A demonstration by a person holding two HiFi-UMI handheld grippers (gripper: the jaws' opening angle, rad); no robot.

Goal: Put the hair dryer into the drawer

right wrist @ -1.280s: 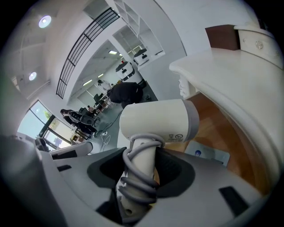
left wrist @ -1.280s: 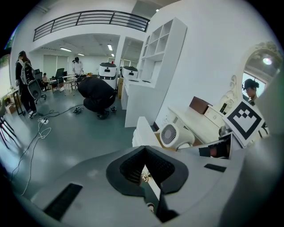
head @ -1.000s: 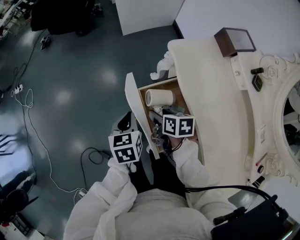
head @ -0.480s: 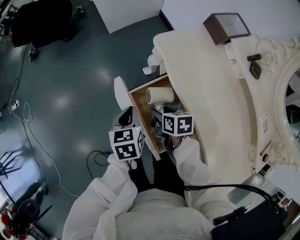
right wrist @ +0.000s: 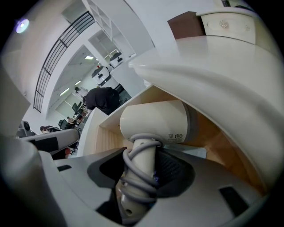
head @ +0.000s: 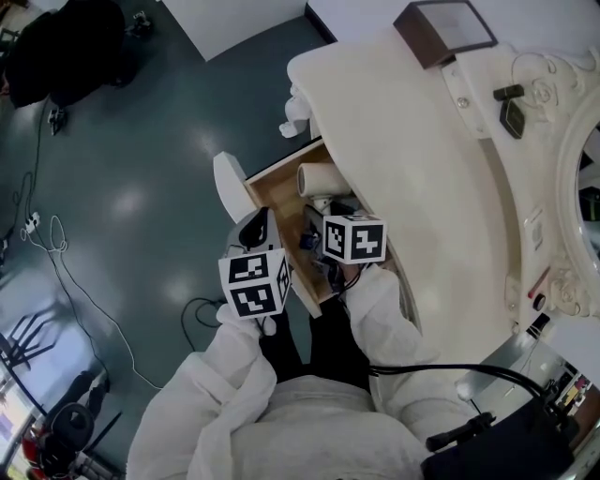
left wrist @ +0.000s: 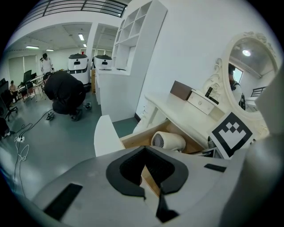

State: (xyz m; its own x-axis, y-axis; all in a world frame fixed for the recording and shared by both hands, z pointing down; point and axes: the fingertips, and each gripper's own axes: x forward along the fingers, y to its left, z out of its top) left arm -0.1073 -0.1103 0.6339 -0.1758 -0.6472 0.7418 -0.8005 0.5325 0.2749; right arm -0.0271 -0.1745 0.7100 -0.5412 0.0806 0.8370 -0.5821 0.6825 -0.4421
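Note:
The cream hair dryer lies barrel-first toward the far end of the open wooden drawer. Its handle, wound with grey cord, stands between my right gripper's jaws, which are shut on it. In the head view the right gripper reaches into the drawer under the tabletop edge. My left gripper hovers beside the white drawer front, shut with nothing in it. The left gripper view looks past the closed jaws at the dryer's rear grille and the drawer front.
A white dressing table overhangs the drawer, carrying a brown box and an oval mirror. Cables trail over the grey floor. A person in dark clothes bends over far off, near white shelving.
My right gripper has sunk a little deeper into the drawer with the hair dryer. The left gripper has shifted slightly along the drawer front. The head view has swung.

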